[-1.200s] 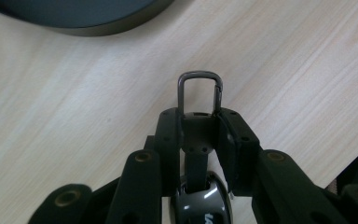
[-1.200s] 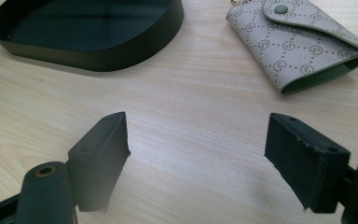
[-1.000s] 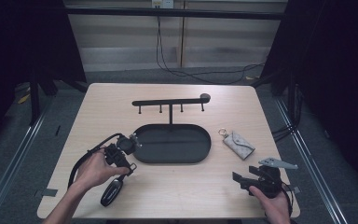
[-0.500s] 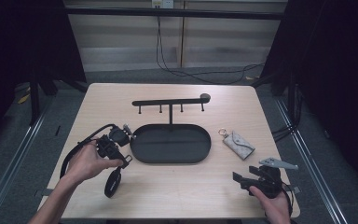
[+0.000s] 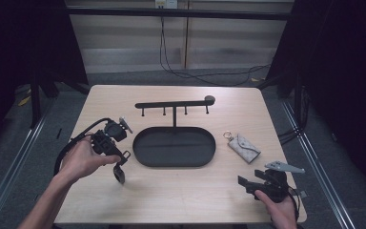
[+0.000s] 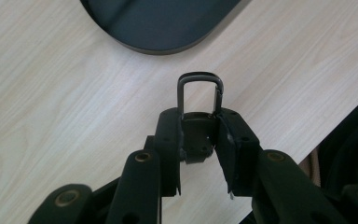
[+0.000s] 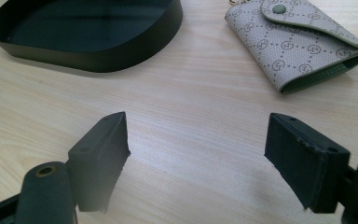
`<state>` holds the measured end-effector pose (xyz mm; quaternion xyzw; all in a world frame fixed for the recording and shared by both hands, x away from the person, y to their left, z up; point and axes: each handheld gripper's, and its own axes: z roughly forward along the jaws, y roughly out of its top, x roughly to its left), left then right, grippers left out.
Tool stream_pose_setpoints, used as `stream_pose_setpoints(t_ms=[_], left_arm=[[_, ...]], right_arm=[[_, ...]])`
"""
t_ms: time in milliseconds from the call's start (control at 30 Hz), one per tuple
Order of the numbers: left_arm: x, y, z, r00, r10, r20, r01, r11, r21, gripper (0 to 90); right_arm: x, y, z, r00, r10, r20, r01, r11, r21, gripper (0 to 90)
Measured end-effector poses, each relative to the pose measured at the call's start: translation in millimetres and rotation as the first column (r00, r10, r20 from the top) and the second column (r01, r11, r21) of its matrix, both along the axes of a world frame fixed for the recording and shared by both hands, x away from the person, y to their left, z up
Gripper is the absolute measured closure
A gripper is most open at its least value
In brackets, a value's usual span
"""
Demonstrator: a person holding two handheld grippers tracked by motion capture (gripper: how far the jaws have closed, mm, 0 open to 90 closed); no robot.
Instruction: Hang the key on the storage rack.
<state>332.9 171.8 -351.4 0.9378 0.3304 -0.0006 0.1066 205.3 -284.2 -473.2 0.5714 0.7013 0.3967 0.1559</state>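
Nearest, right gripper (image 5: 246, 185) rests on table (image 5: 181, 200), jaws apart, nothing between, idle; left gripper (image 5: 119, 164) clamped on dark key fob (image 6: 198, 135), carabiner loop (image 6: 200, 91) left free, likely for hanging; beyond, oval tray (image 5: 174, 147), key pouch (image 5: 244, 147), hook rack (image 5: 174, 103)

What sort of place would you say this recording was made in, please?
Probably a lab recording bay, not a home: a bare wooden table ringed by black curtains, cables on the floor behind, and staged props, a key rack with tray.
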Motion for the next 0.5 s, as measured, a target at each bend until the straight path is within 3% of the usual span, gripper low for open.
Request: stream_pose_setpoints(t_ms=[500], left_arm=[[14.9,3.9,21.0,0.9989,0.047,0.004,-0.047,0.9986,-0.024,70.8]], right_arm=[[0.3,-0.1,-0.1,1.0,0.001,-0.002,-0.001,1.0,0.002,21.2]])
